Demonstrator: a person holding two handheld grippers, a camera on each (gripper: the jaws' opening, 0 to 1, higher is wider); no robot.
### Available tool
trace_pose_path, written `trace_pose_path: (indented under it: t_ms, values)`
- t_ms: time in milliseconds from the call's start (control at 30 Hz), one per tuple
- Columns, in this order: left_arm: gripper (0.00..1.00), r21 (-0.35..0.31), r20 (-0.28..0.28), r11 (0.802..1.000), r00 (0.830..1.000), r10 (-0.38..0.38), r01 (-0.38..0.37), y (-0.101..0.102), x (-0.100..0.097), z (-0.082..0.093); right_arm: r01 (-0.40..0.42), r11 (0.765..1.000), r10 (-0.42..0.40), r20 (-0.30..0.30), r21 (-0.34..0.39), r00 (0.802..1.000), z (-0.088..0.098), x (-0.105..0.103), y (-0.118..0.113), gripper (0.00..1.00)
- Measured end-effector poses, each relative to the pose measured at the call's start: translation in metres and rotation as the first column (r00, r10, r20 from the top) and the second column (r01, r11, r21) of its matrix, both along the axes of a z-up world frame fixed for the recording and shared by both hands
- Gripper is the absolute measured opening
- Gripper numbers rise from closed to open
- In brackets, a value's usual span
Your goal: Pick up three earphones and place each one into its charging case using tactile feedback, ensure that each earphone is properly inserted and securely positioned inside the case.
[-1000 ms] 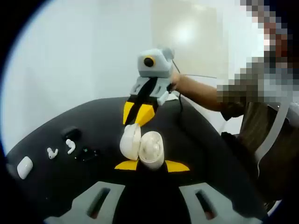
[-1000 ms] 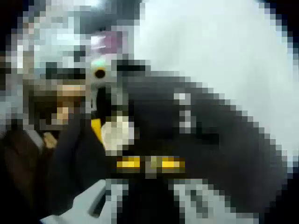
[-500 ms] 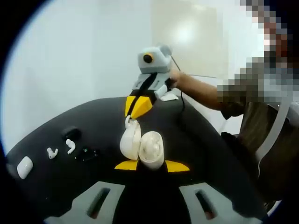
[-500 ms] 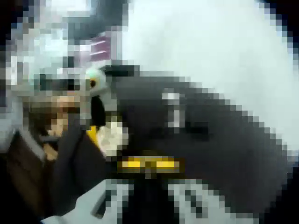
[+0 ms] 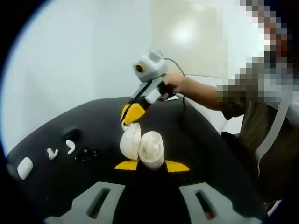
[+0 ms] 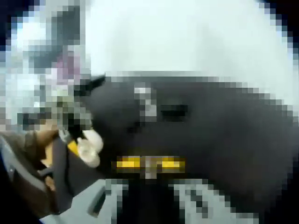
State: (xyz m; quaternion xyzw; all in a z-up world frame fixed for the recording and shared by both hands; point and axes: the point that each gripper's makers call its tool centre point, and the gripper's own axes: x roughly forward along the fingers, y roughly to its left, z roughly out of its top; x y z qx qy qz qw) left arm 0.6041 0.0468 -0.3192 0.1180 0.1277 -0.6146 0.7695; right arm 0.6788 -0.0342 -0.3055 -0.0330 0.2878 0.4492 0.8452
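White, glossy plastic marks the open charging case (image 5: 142, 148), pinched by its lower body between the yellow tips of the left gripper (image 5: 152, 165) and held above the black table (image 5: 56, 186). Its lid stands open on the left. The right gripper (image 5: 130, 114) reaches in from the far side with its yellow tips closed almost together on a small white earphone (image 5: 124, 125) at the lid's top edge. In the right gripper view the picture is too coarse to confirm that grip.

Such an earphone looks light, stiff and slick, so it probably wants a gentle pinch on the stem. Two more earphones (image 5: 70, 146) lie far left on the table, beside another white case (image 5: 24, 167) and a dark case (image 5: 71, 133).
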Motion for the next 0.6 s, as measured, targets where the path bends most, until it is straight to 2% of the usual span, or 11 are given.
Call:
trace_pose_path:
  t_ms: [67,200,267,400,500,600]
  values:
    - [0.16,0.0,0.0,1.0,1.0,0.0,0.0,0.0,0.0,0.0,0.005,1.0,-0.005,0.005,0.021,1.0,0.004,0.001,-0.002,0.17]
    - [0.16,0.001,0.003,1.0,1.0,0.0,0.0,0.0,0.0,0.0,0.017,0.999,-0.02,0.057,0.047,0.998,0.019,0.004,-0.01,0.17]
    - [0.16,0.001,0.003,1.0,1.0,0.0,0.0,0.0,0.0,0.0,-0.05,0.998,0.046,0.104,0.029,0.994,0.022,-0.002,-0.01,0.19]
    - [0.16,0.001,0.003,1.0,1.0,0.0,0.0,0.0,0.0,-0.001,-0.142,0.986,0.154,0.148,-0.093,0.977,0.001,-0.014,-0.012,0.23]
    - [0.16,0.001,0.002,1.0,1.0,0.0,0.0,0.0,0.001,-0.001,-0.166,0.971,0.192,0.147,-0.175,0.97,-0.017,-0.019,-0.011,0.23]
    - [0.16,0.0,0.002,1.0,1.0,0.001,-0.001,0.0,0.001,-0.001,-0.173,0.967,0.203,0.156,-0.188,0.967,-0.021,-0.019,-0.009,0.23]
